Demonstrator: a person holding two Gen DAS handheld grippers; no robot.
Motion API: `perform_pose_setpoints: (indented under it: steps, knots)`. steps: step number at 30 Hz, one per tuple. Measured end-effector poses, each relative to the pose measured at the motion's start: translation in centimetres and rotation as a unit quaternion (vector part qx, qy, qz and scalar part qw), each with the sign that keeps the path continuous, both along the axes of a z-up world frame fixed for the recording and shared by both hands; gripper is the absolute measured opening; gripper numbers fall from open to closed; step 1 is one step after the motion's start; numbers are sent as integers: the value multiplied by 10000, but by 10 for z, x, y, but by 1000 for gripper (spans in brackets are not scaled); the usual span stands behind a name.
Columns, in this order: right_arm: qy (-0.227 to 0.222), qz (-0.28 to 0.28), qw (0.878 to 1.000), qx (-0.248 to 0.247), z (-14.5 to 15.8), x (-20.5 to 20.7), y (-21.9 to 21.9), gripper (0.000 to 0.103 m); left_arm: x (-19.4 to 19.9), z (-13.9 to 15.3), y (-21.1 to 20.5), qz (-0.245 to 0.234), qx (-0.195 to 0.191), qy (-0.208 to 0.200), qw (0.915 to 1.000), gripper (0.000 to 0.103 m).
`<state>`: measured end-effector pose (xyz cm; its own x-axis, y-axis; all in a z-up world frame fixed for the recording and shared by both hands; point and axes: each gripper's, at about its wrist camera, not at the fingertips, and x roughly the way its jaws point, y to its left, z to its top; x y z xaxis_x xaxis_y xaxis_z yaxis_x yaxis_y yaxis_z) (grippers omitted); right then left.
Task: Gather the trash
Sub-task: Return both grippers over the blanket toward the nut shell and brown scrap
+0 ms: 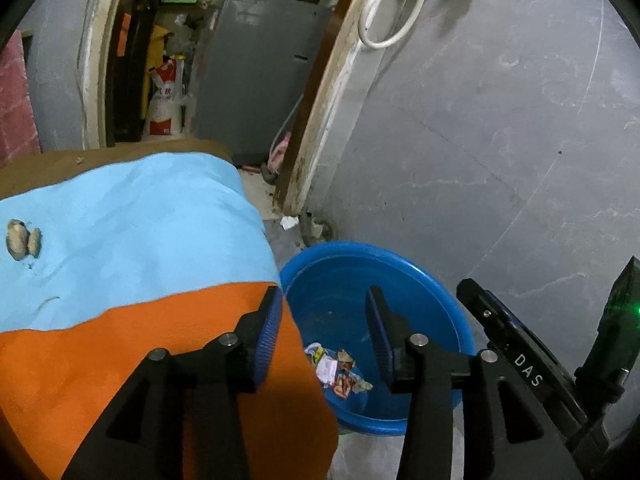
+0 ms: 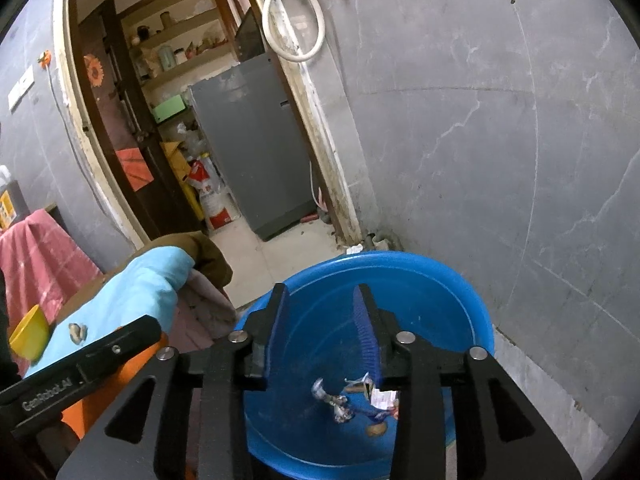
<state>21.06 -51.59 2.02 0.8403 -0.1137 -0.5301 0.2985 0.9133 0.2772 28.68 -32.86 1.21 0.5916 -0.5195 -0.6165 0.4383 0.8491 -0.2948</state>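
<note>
While both grippers, left gripper (image 1: 320, 322) and right gripper (image 2: 320, 326), are held with jaws released and empty over the blue basin (image 2: 476, 312), wrappers (image 1: 340, 372) are deposited; shells (image 1: 22, 238) remain uncollected near the blue cloth's (image 1: 140, 220) left edge.
</note>
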Motion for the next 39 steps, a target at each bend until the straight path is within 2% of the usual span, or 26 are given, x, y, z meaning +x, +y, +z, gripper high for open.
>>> perform_pose_setpoints:
  steps: [2, 7, 9, 10, 15, 18, 19, 21, 22, 28, 39]
  knots:
    - [-100, -60, 9999, -86, 3, -2, 1, 46, -2, 5, 7, 82, -52, -123, 9999, 45]
    - [-468, -151, 9982, -345, 14, -11, 7, 55, -9, 19, 25, 358, -33, -538, 9979, 54]
    - [-619, -167, 9971, -409, 18, -13, 11, 66, -12, 24, 33, 464, -9, -690, 9965, 58]
    - [-708, -170, 9964, -430, 20, -14, 13, 76, -14, 27, 40, 542, 12, -788, 9954, 60]
    - [-1200, -125, 9909, -590, 31, -20, 27, 87, -20, 39, 70, 963, 19, -1169, 9885, 81]
    - [-1468, -65, 9868, -683, 37, -21, 38, 102, -26, 47, 94, 1280, -55, -1423, 9815, 84]
    - [-1554, -37, 9853, -714, 40, -21, 42, 103, -28, 49, 103, 1384, -53, -1503, 9789, 85]
    - [-1773, 63, 9810, -790, 44, -22, 52, 103, -32, 54, 115, 1552, -32, -1627, 9744, 97]
    - [-1870, 120, 9789, -819, 46, -24, 57, 103, -35, 56, 124, 1690, -19, -1740, 9701, 98]
    - [-2373, 476, 9646, -1046, 58, -23, 94, 103, -45, 66, 165, 2112, 128, -2124, 9540, 100]
    - [-3154, 993, 9328, -1435, 67, -28, 165, 103, -68, 70, 233, 2784, 169, -2548, 9259, 101]
